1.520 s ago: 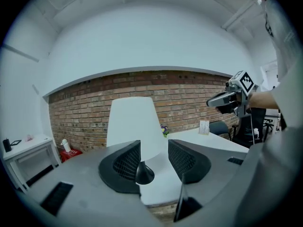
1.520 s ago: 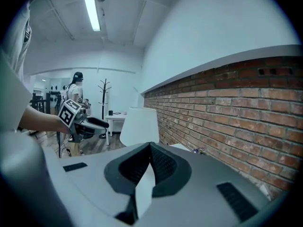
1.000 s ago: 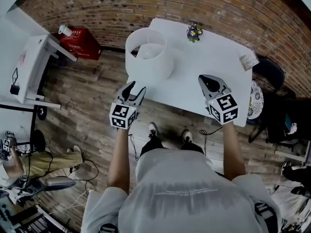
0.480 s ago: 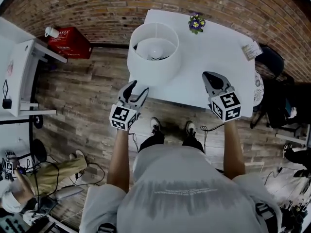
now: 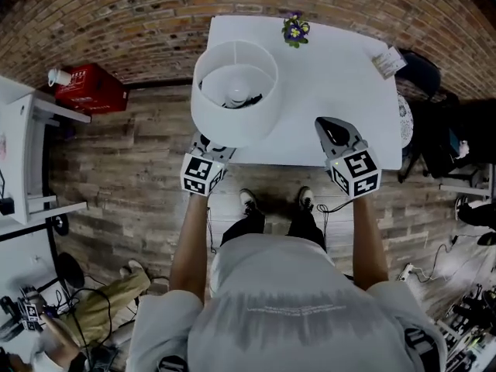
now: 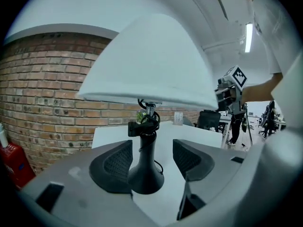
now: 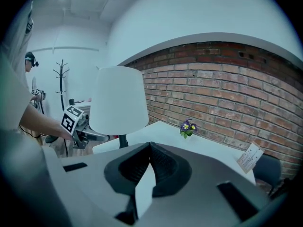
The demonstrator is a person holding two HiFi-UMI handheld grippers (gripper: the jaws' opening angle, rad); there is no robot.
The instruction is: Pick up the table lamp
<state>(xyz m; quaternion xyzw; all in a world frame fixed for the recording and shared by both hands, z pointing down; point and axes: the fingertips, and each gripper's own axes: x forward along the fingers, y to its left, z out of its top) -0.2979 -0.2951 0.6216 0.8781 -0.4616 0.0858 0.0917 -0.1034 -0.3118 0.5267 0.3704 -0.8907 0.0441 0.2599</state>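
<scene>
The table lamp stands on the near left corner of the white table (image 5: 333,76). Its white drum shade (image 5: 235,91) is seen from above. My left gripper (image 5: 211,152) reaches in under the shade, so its tips are hidden in the head view. In the left gripper view the lamp's black flared base (image 6: 146,174) and stem sit between the pads (image 6: 116,167) of the open left gripper (image 6: 150,156), with a gap on the right side. The shade (image 6: 151,65) hangs overhead. My right gripper (image 5: 331,129) hovers shut over the table's front edge, holding nothing (image 7: 150,148).
A small pot of purple flowers (image 5: 294,29) stands at the table's far edge, and a paper card (image 5: 387,62) at its far right corner. A dark chair (image 5: 422,70) is right of the table. A red box (image 5: 89,91) and a white desk (image 5: 31,153) stand left.
My left gripper has moved forward under the shade, and its open jaws now flank the lamp's base. The right gripper stays shut in about the same place.
</scene>
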